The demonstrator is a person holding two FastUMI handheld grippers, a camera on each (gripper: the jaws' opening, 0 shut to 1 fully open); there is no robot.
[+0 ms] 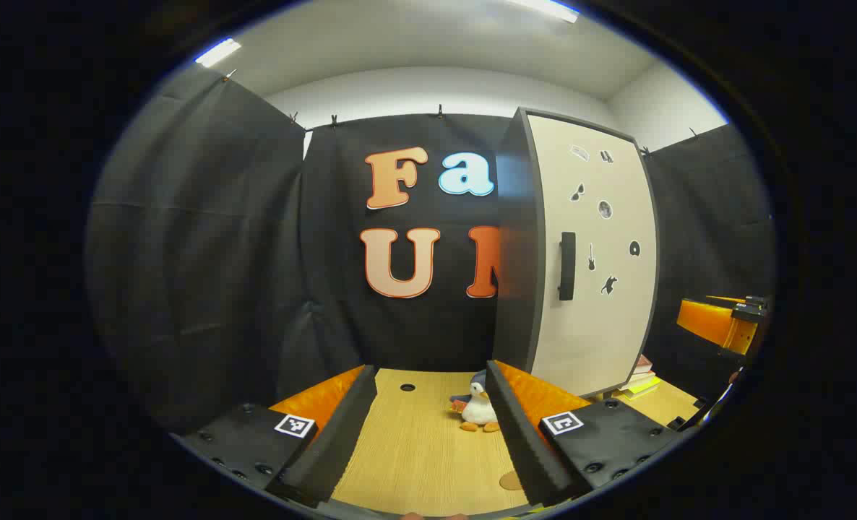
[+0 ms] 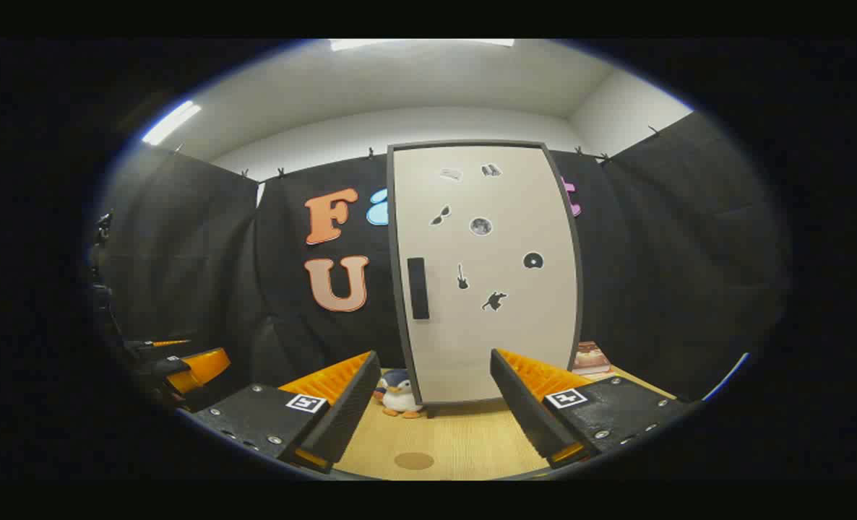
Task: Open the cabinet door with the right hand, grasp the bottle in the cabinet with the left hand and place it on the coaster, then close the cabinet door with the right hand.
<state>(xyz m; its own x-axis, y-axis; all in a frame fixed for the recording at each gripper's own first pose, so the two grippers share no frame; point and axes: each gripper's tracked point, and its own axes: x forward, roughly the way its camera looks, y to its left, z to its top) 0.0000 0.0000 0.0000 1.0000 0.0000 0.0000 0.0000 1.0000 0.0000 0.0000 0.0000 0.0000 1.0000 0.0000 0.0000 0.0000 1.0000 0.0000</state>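
With both my left tongs (image 1: 428,433) and right tongs (image 2: 428,404) released, I risk missing the slim door handle (image 2: 418,287) at frame centre.

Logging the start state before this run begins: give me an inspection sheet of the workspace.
Surface: wooden table, small round hole near the back.
Job's things: cabinet, door shut, dark handle; round coaster on the table; bottle: nothing seen.
Clutter: plush penguin beside the cabinet; stacked books on its other side.
Grippers: left claw open, empty; right claw open, empty, facing the door.
Cables: nothing seen.
Surroundings: black cloth wall, ceiling lights.
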